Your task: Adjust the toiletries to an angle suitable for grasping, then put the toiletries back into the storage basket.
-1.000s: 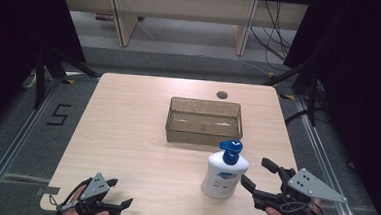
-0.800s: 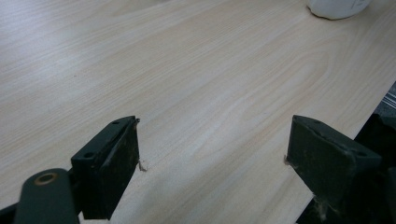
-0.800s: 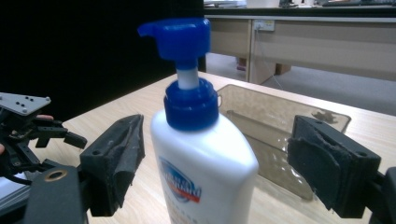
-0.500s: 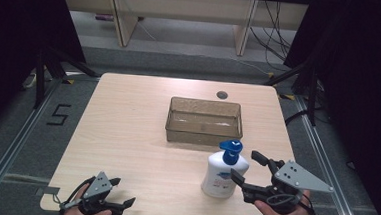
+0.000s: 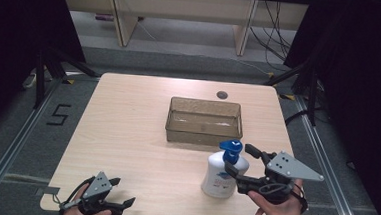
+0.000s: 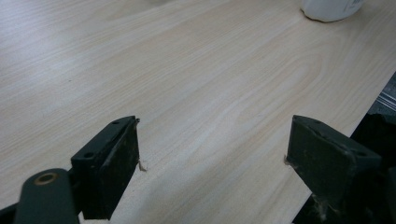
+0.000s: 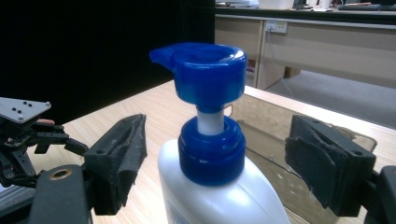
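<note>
A white pump bottle (image 5: 219,173) with a blue pump head (image 7: 205,74) stands upright on the wooden table (image 5: 127,128), near its front right. My right gripper (image 5: 241,160) is open, its jaws on either side of the bottle's blue neck without touching it. In the right gripper view the neck (image 7: 211,149) sits between the two black pads (image 7: 123,158). My left gripper (image 5: 121,192) rests open at the table's front left edge, over bare wood (image 6: 196,93). The bottle's base (image 6: 331,7) appears far off in the left gripper view.
A shallow translucent brown bin (image 5: 203,121) stands behind the bottle at the table's middle right. A small round grommet (image 5: 222,95) sits near the far edge. Dark floor and rails surround the table; desks stand beyond it.
My right gripper has moved left toward the bottle until its open jaws flank the neck. The left gripper and the bottle have stayed put.
</note>
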### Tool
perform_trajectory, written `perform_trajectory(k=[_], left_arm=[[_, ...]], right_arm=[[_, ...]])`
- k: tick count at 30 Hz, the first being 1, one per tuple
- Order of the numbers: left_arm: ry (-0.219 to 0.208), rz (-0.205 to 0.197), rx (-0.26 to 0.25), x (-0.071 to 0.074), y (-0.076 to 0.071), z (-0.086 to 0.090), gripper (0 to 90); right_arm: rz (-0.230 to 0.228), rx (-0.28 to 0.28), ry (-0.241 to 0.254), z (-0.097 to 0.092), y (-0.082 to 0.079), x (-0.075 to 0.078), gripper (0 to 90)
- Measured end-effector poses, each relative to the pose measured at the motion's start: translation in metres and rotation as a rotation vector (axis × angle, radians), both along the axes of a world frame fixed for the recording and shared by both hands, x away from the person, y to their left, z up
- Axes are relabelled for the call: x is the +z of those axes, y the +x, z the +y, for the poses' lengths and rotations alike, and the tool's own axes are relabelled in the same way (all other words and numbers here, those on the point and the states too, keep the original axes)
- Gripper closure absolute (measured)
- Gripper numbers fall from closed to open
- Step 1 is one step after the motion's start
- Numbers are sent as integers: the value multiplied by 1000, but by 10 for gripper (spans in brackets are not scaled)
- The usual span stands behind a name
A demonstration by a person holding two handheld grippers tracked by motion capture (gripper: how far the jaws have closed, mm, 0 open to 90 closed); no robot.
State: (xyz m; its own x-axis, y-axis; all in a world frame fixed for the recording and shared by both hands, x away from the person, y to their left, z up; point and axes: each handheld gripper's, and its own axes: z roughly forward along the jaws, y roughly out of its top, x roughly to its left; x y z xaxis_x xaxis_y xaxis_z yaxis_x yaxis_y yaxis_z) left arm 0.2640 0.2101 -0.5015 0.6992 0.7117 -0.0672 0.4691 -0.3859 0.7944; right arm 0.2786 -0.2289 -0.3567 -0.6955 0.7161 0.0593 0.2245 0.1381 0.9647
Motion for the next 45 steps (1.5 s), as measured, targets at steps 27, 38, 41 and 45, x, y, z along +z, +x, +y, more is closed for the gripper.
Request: perform_trajectory(k=[27,38,41,45], left_arm=[[-14,-10,5,1,-4,-2,162],[-27,-8,2,1,-7,-2,162],[-6,-12,-3,1,-7,0,162],[-30,-6,14,0,-8,-1,162]], right_arm=[[-47,47,-6,13,14,1,411],[-73,35,-14,11,12,2,558],[-69,32,-2,9,11,2,606],[-89,38,-1,10,12,2,618]])
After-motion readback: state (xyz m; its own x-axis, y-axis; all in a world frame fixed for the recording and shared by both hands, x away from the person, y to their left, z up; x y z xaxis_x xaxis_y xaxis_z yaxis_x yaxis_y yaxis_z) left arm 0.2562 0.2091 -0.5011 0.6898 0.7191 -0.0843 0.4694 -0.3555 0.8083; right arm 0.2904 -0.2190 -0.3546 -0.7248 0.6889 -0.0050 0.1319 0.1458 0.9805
